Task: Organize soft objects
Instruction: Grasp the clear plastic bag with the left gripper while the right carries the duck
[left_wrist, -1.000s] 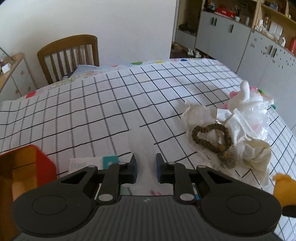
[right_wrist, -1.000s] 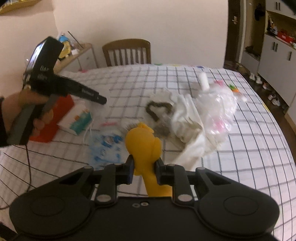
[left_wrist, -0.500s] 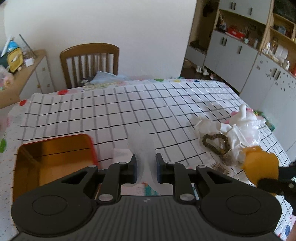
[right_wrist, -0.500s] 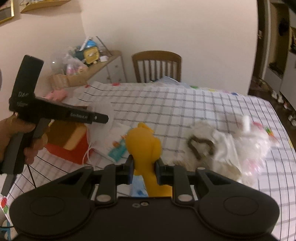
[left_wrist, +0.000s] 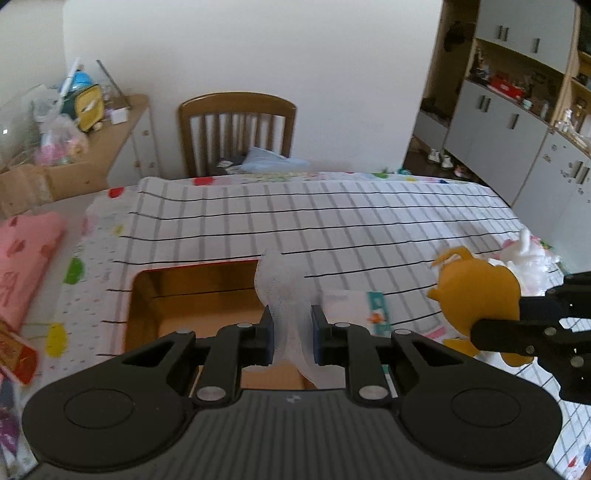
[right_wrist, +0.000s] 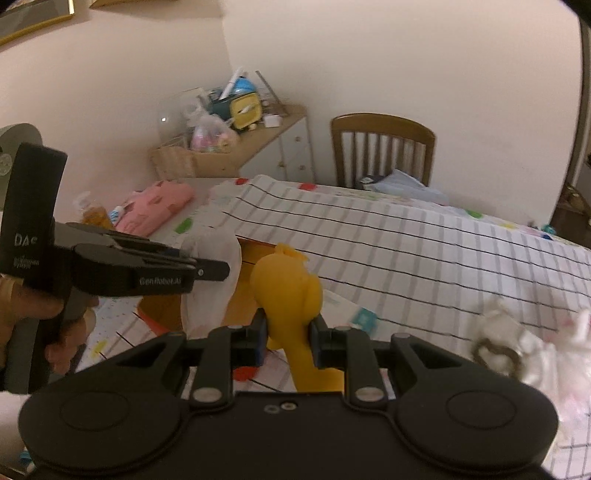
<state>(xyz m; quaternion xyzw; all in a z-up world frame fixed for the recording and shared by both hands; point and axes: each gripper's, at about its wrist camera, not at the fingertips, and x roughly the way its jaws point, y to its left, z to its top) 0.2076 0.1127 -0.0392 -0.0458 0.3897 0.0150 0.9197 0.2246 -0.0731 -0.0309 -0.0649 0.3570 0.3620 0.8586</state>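
At the far left a folded pink patterned cloth lies beside the worktop with its black-grid white covering. Next comes the orange open-topped box, which now fills the middle of the left view where a second ago only its corner showed, so both hands have swung across toward it. The left hand-held gripper is closed on a white gauzy mesh cloth, which hangs over the box's right side. To the right, the right hand-held gripper is clamped on the neck of a yellow rubbery chicken-shaped soft toy, now held near the box rather than over the pile. That suggests both items are about to be dropped in. The box floor is partly hidden by cloth and fingers; the white crumpled pile with a brown bead loop is blurred at the right edge.
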